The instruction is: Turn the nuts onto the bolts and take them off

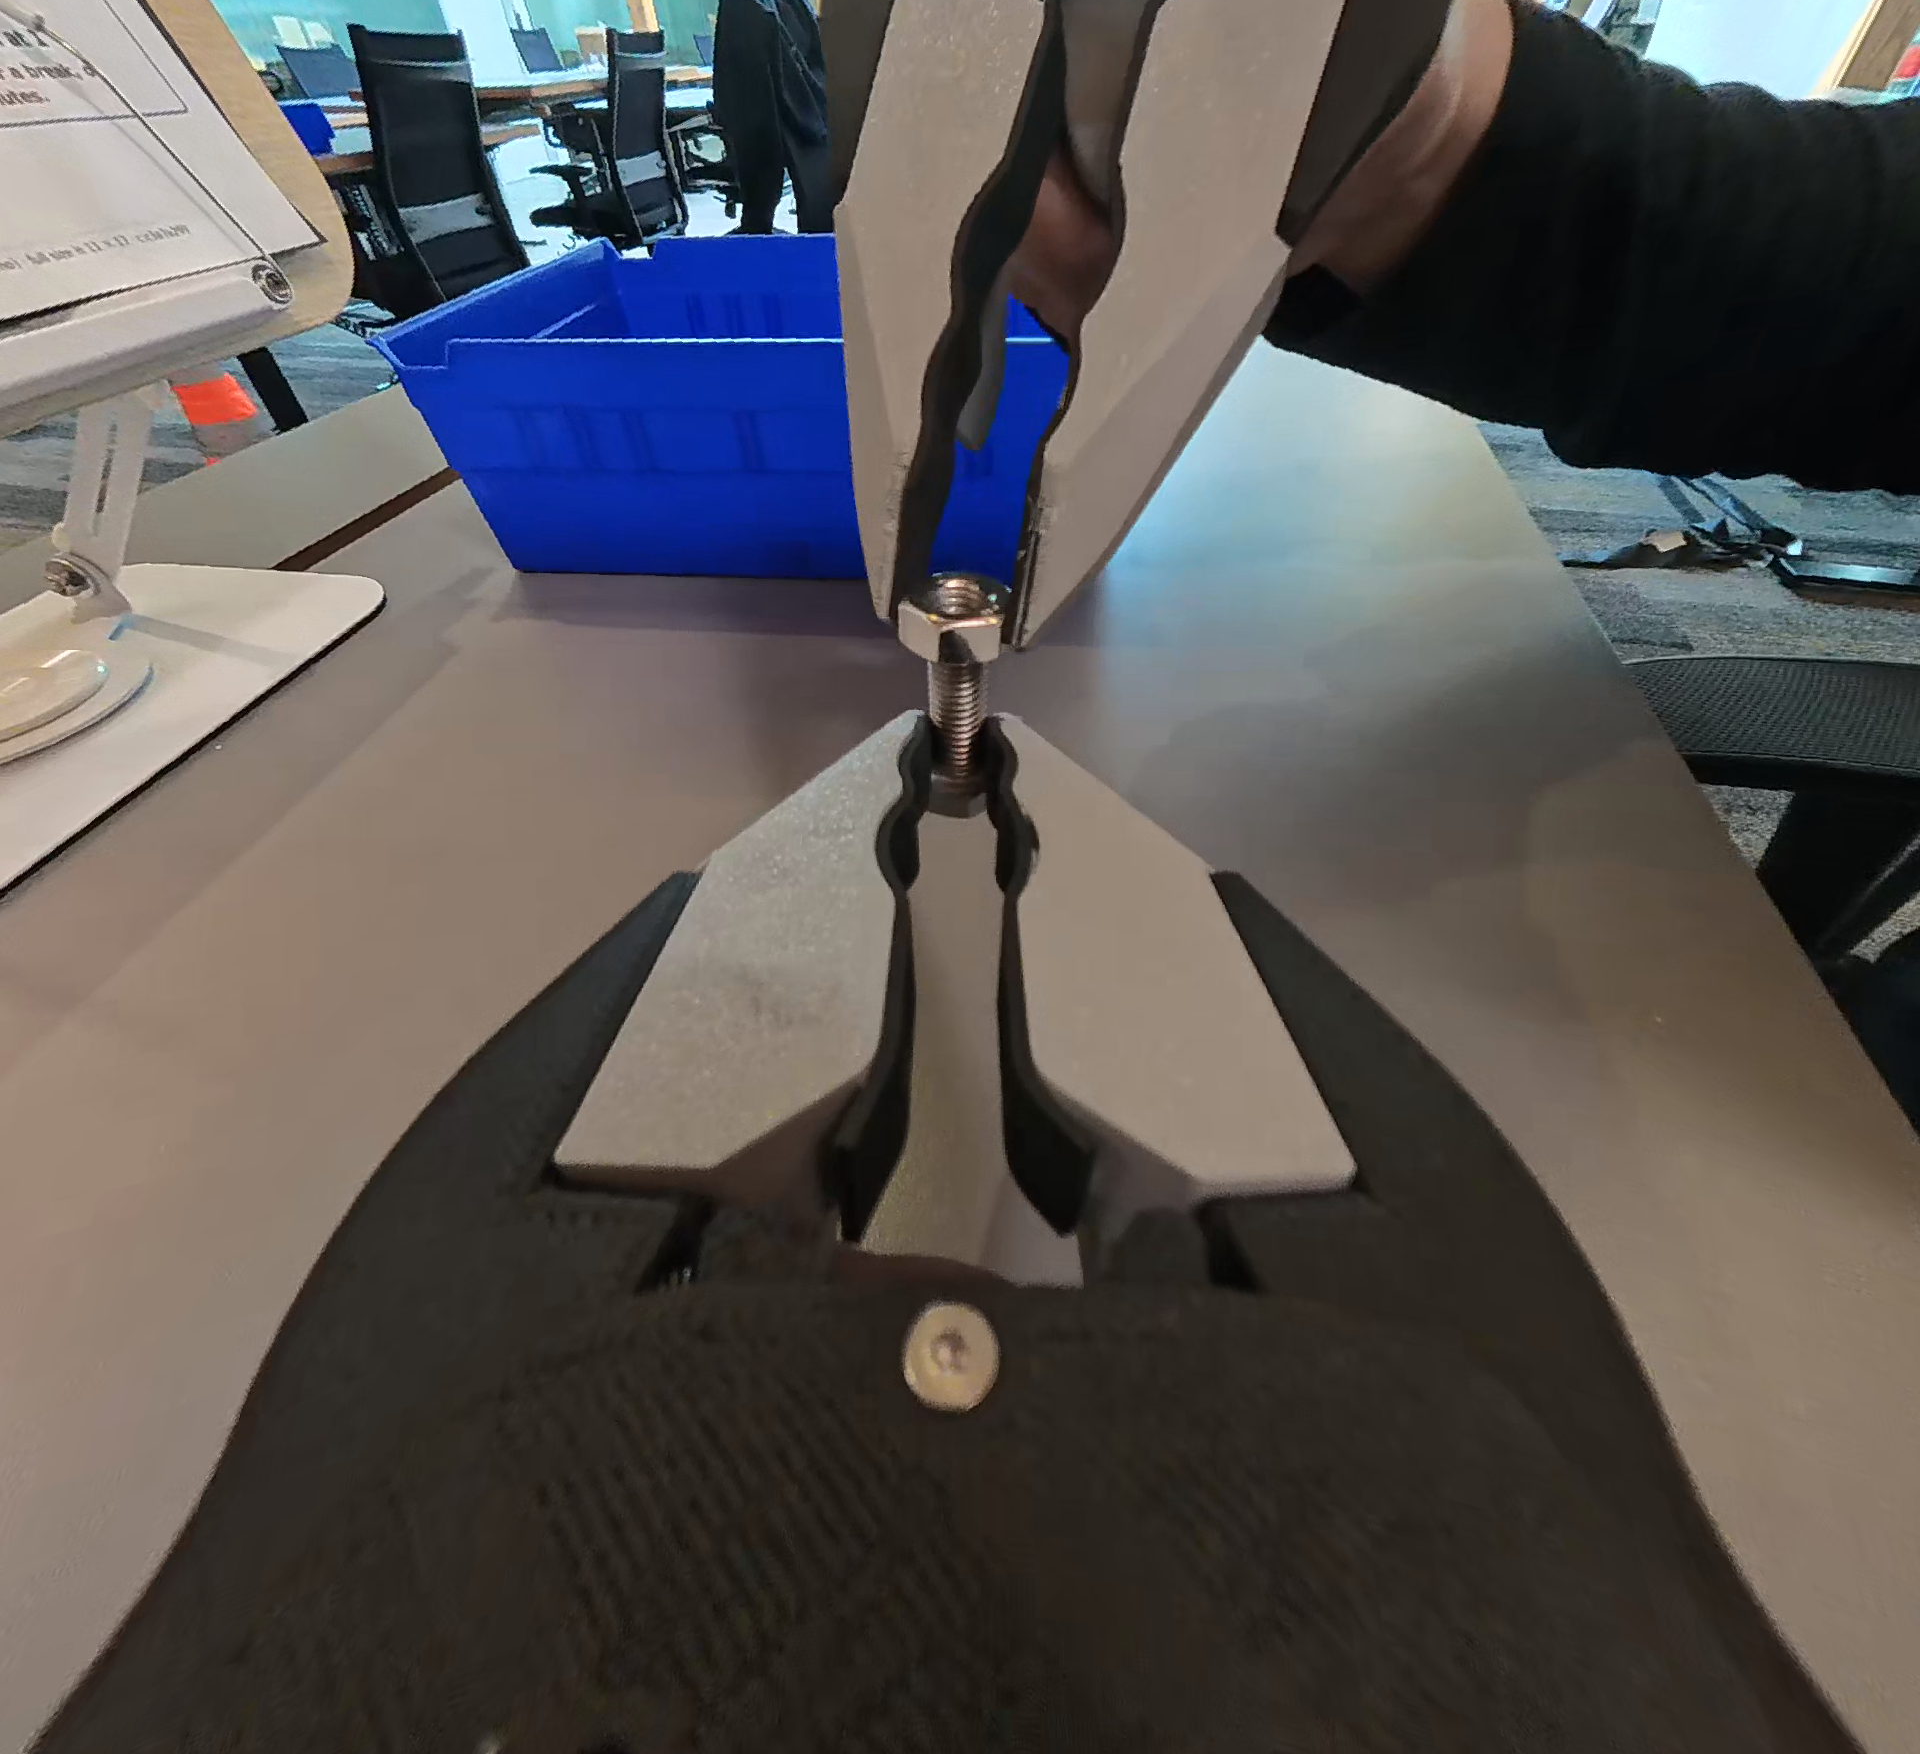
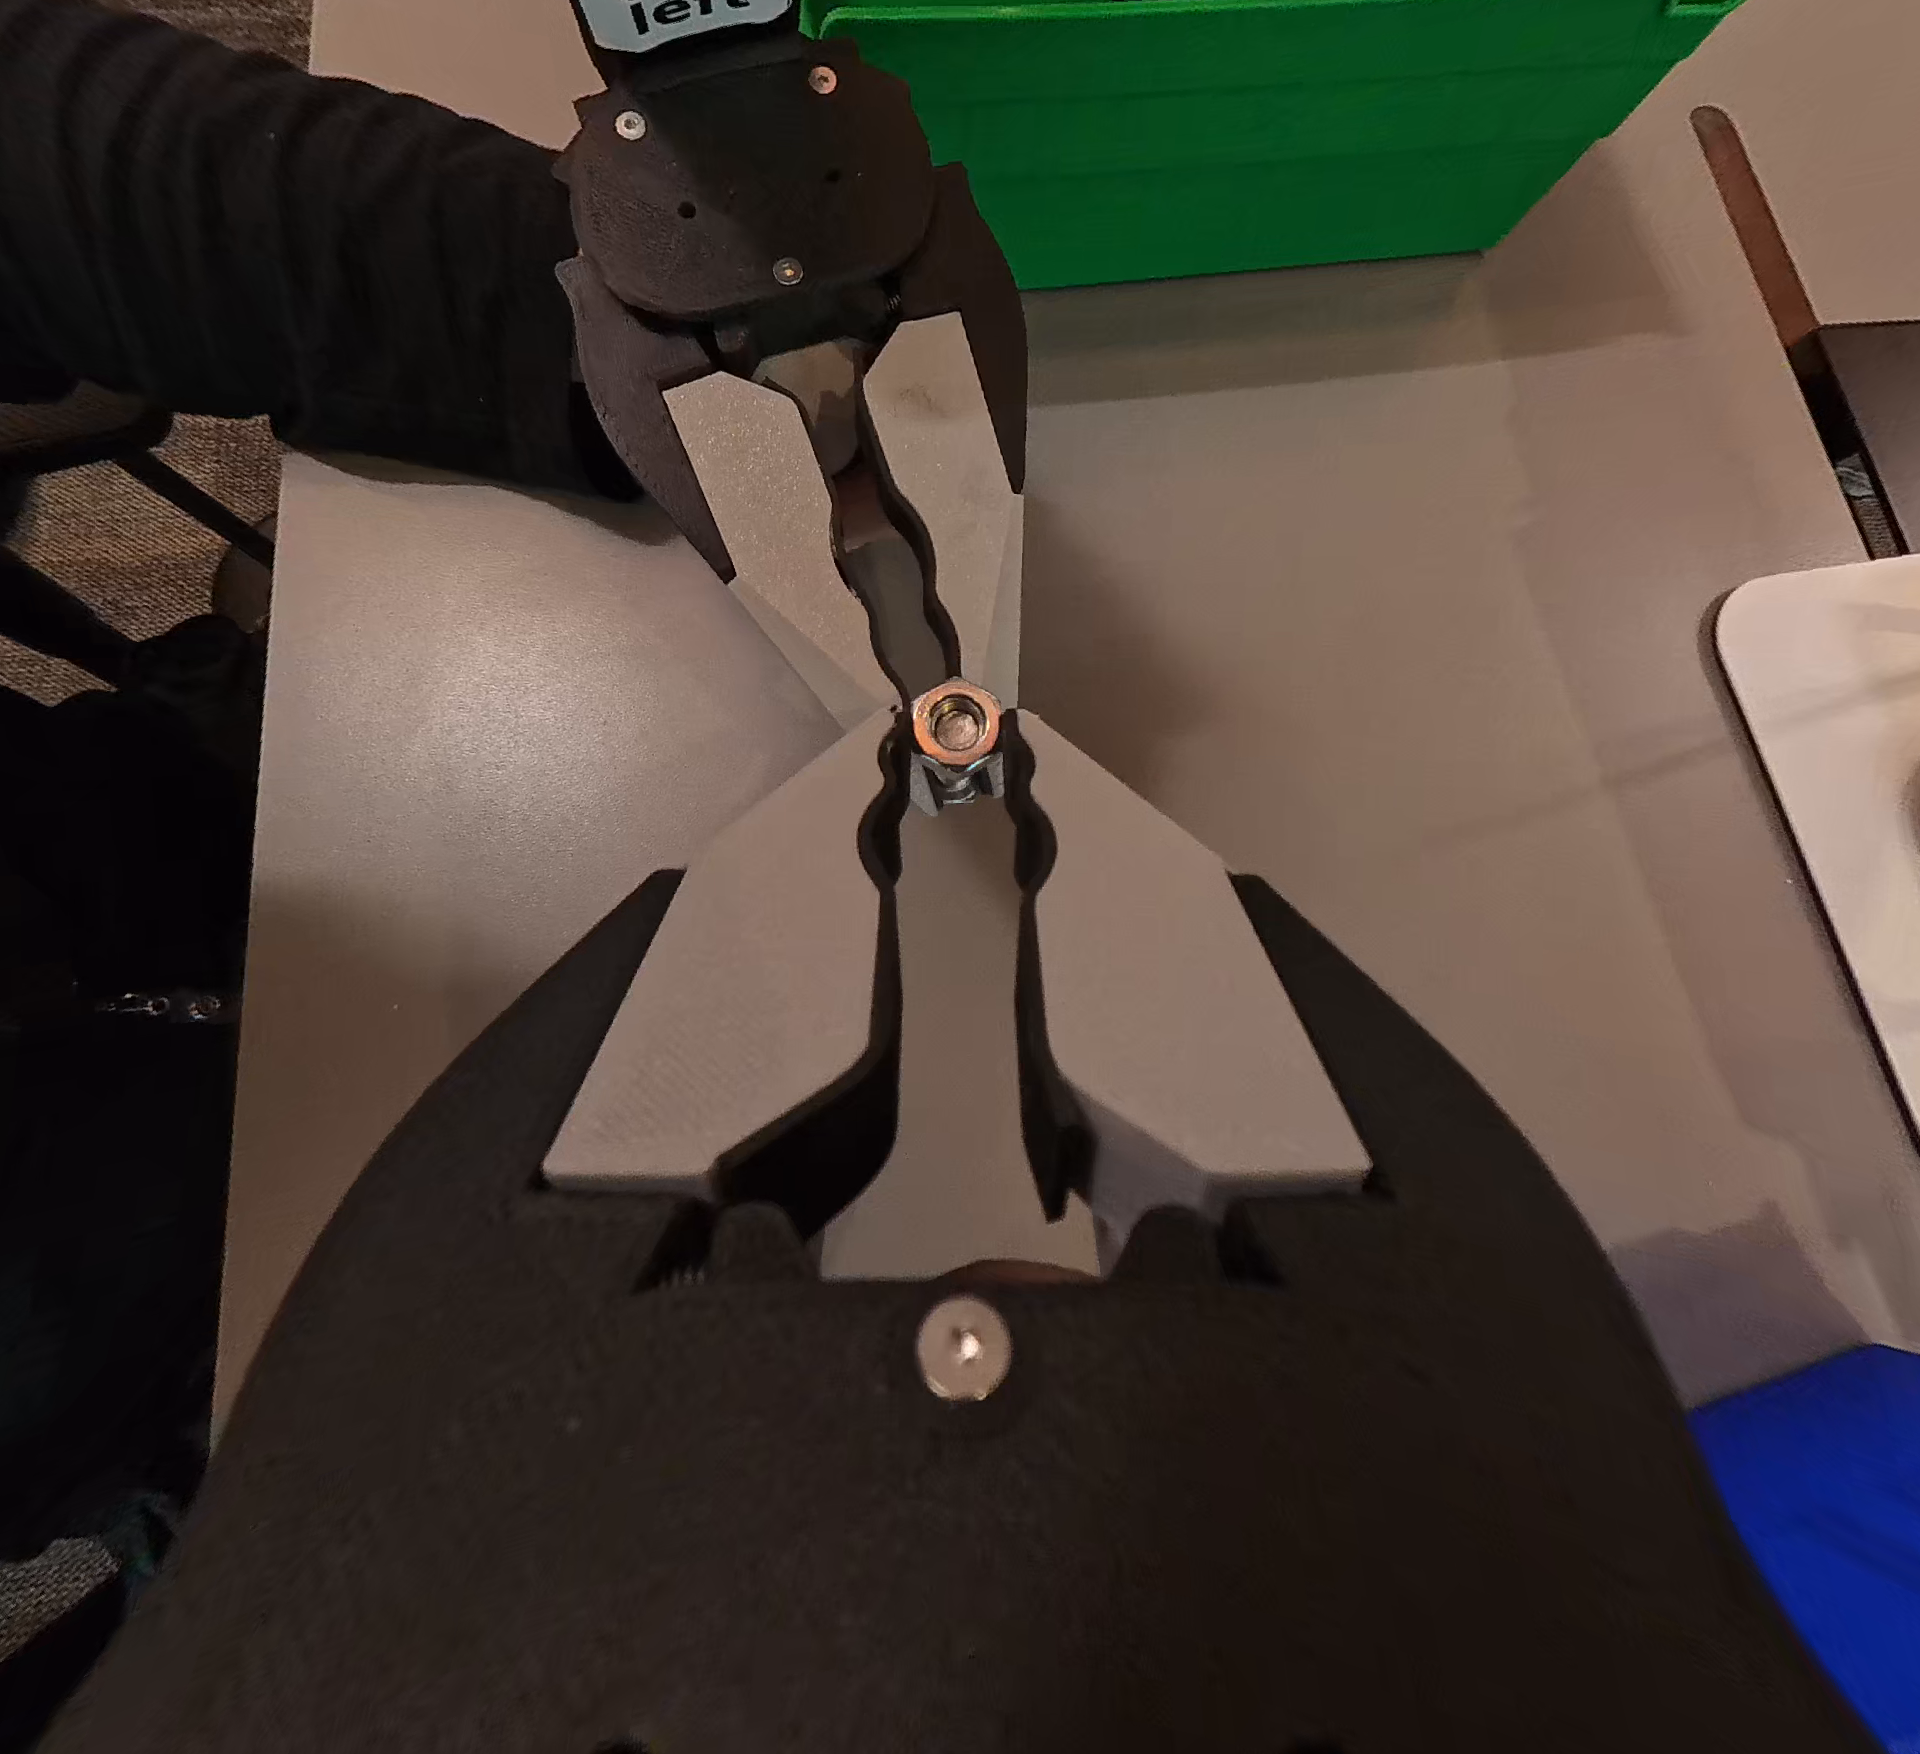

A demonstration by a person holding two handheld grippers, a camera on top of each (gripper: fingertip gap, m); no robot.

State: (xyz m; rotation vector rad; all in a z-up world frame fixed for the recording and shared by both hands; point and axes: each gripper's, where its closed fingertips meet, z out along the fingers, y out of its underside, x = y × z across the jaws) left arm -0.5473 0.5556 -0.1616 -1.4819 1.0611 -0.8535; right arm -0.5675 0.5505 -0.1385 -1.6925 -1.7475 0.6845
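The nut (image 1: pixel 951 626) sits at the top end of the upright bolt (image 1: pixel 956 705), both held in the air above the bench (image 1: pixel 1299 769). The nut is clenched by the right tongs (image 1: pixel 954 629), which reach down from above, while the bolt's lower shank, near its head, is gripped by the left tongs (image 1: pixel 956 754).

In the right wrist view the bolt's end is seen just inside the nut's bore, so the nut appears engaged by only a few threads. Whether it is being wound on or taken off cannot be told. The next move would call for a twist of the right tongs about the bolt's axis, with the bolt kept steady and in line.

A blue bin (image 1: pixel 644 447) stands behind, a green bin (image 2: pixel 1299 94) farther off, and a white stand (image 1: pixel 156 624) to one side. Nothing is seen blocking the turn.
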